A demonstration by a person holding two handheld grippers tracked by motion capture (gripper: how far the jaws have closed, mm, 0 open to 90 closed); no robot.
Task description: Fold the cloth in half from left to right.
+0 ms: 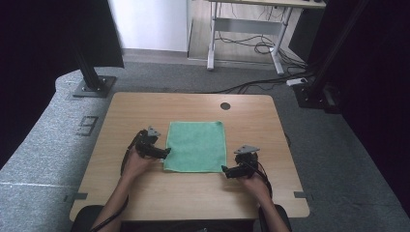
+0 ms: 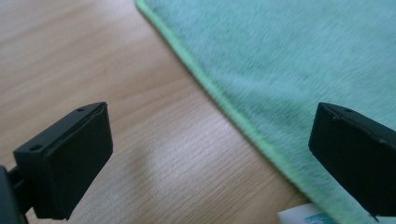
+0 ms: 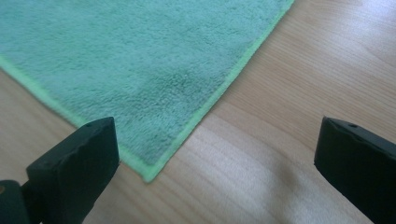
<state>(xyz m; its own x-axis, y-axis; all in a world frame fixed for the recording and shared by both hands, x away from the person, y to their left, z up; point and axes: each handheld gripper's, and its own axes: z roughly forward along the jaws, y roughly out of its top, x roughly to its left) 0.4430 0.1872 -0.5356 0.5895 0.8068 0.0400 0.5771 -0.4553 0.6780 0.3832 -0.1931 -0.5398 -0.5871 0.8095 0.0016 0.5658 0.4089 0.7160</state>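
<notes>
A wooden table is carrying a green cloth, which is lying flat near its middle. The left gripper is sitting at the cloth's left edge, jaws spread wide across the hem and gripping nothing. The right gripper is hovering at the near right corner, jaws likewise gaping, with that corner lying between them.
</notes>
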